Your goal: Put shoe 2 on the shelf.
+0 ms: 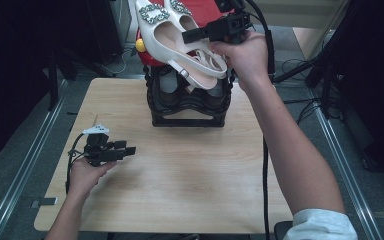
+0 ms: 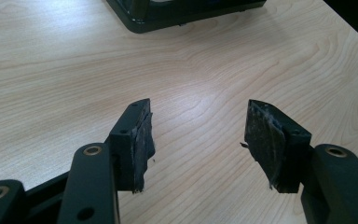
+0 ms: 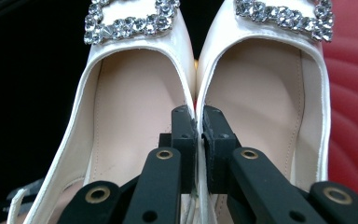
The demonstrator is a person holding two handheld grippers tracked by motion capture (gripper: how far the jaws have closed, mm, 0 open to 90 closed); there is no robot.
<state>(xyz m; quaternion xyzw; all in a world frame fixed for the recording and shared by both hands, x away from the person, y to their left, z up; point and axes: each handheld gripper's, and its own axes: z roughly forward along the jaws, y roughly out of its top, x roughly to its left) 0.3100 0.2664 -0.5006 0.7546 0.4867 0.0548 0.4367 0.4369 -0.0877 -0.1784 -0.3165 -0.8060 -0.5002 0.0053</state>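
Observation:
A pair of white slingback shoes with rhinestone buckles hangs in the air above a black rack at the table's far edge. My right gripper is shut on the two inner walls of the white shoes, pinching them side by side, one jaw inside each shoe. Dark shoes sit in the rack underneath. My left gripper rests low over the table at the left, open, with bare wood between its pads.
The wooden table has free room in the middle and front. A red object with a yellow ball lies behind the rack. The rack's base shows ahead of the left gripper. Metal rails flank the table.

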